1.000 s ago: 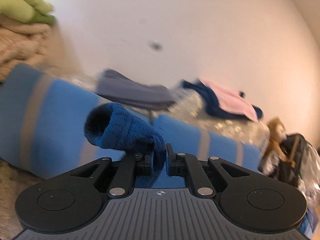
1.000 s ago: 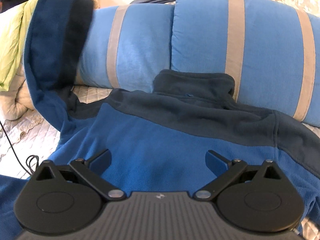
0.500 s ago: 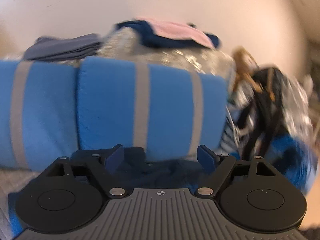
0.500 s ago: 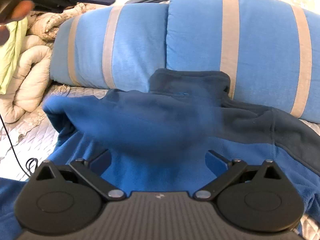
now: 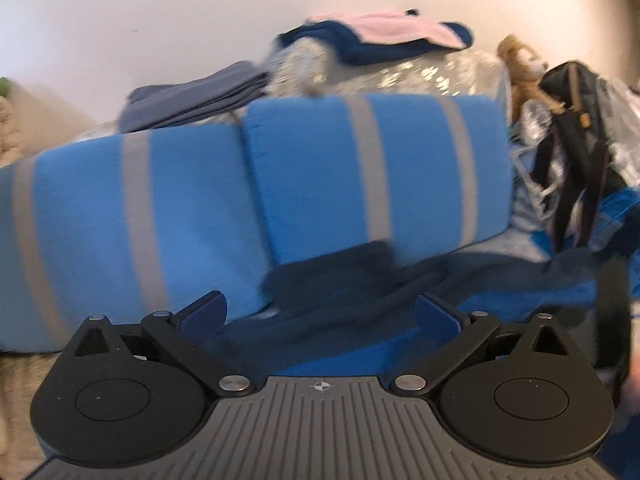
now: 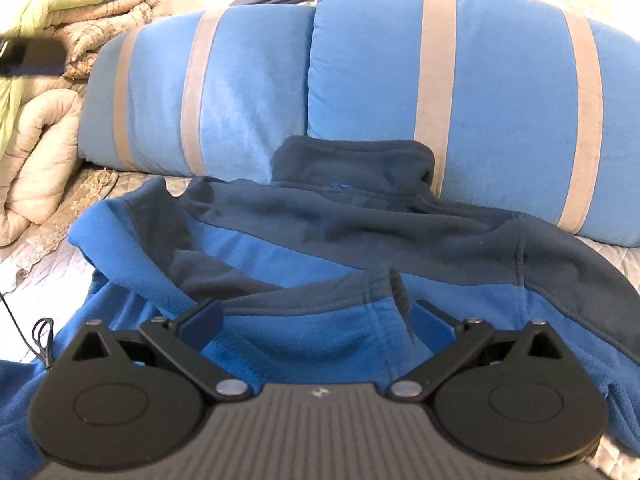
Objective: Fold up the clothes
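A blue fleece jacket (image 6: 360, 236) with a dark navy yoke and collar lies back up on the bed, collar against the pillows. Its left sleeve (image 6: 224, 280) is folded across the back. My right gripper (image 6: 316, 320) is open and empty just above the folded sleeve and lower back. My left gripper (image 5: 320, 312) is open and empty, held above the jacket (image 5: 360, 300) near the collar, facing the pillows. The left gripper's dark tip (image 6: 32, 56) shows at the far left edge of the right wrist view.
Two blue pillows with grey stripes (image 6: 460, 80) stand behind the jacket. Folded beige and green quilts (image 6: 48, 80) are piled at the left. Folded grey clothes (image 5: 192, 100), a pink and navy garment (image 5: 380, 36) and a black bag (image 5: 576, 140) lie beyond. A thin black cable (image 6: 40, 332) lies at the left.
My left gripper let go of the sleeve, which dropped across the jacket's back. The left gripper opened and swung right, then back a little. The right gripper stayed open and still.
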A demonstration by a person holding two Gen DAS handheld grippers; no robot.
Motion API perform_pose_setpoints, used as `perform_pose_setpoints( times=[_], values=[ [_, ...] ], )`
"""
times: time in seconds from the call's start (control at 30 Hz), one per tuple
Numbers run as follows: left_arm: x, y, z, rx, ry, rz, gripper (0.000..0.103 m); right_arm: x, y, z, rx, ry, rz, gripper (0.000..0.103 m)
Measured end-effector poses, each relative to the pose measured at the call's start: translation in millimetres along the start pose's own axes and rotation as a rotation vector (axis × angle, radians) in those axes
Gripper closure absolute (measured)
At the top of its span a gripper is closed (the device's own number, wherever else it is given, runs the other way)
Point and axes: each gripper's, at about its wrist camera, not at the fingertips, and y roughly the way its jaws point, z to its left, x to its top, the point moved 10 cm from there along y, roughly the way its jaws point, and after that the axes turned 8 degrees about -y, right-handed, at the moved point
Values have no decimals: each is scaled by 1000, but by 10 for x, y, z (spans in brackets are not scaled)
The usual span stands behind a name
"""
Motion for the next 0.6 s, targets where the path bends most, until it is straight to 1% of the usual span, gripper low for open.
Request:
perform_pose_setpoints(
  times=[0.07,0.17,0.23,0.33,0.47,0.57,0.6],
  values=[
    [-127,-90,185,38,31,20,0,13,-19,-16,-10,-5,-9,0],
    [-355,-179,433,86,32,57,0,49,-59,-69,-14,21,-24,0],
    [-516,-207,563,88,5,81,0,88,-87,-144,2,88,-29,0],
    [-768,-195,709,87,-30,126,0,154,-158,-225,-3,112,-17,0],
    [-1051,-138,797,67,-63,183,0,236,-256,-277,-18,6,19,0],
    [-1187,-98,812,50,-74,203,0,263,-290,-342,-43,-173,39,0],
    [-1229,-85,812,45,-74,208,0,237,-282,-364,-34,-227,48,0]
  ],
)
